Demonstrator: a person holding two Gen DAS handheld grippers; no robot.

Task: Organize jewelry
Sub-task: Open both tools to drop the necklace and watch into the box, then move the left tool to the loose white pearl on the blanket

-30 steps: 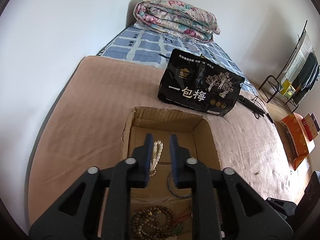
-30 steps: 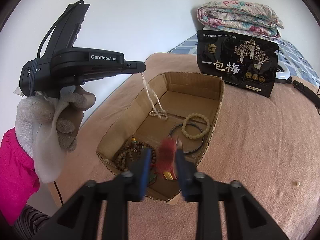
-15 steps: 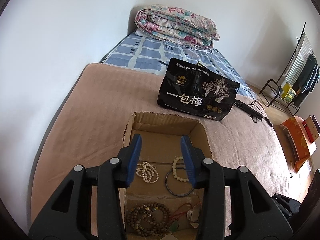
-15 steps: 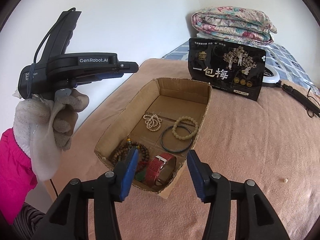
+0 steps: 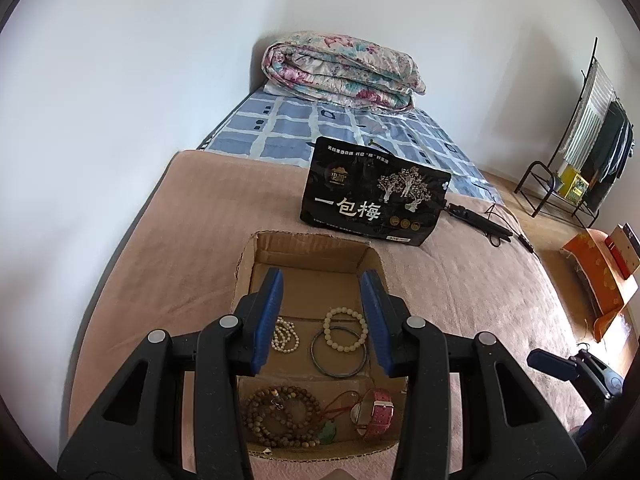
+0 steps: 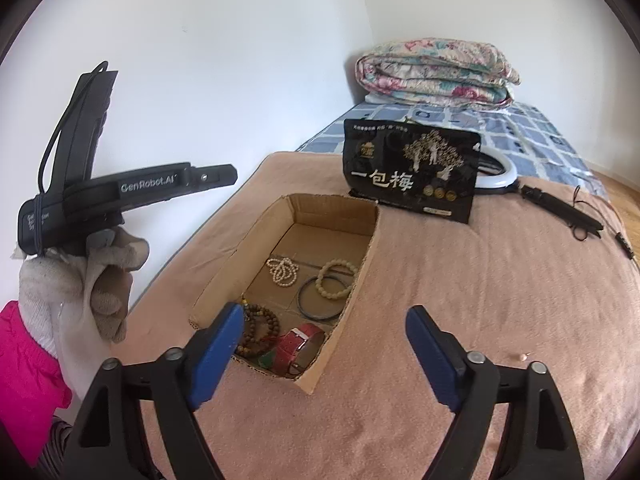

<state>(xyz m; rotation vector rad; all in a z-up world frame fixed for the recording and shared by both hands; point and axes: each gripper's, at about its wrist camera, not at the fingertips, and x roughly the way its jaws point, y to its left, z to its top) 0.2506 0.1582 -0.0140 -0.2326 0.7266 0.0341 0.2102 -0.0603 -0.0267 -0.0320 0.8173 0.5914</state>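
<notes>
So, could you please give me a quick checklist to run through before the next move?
1. Left gripper open and empty: ok.
2. Right gripper open and empty: ok.
3. Pearl strand lying inside the box: ok.
4. Watch, wooden beads, bangle and pale bracelet in the box: ok.
5. Nothing left outside: not ok, a small pale piece lies on the blanket to the right of the box.
6. Whether that piece is jewelry: cannot tell.

Black bag [image 5: 376,196]: "一包梅". Left gripper [image 6: 176,182]: "GenRobot.AI".
</notes>
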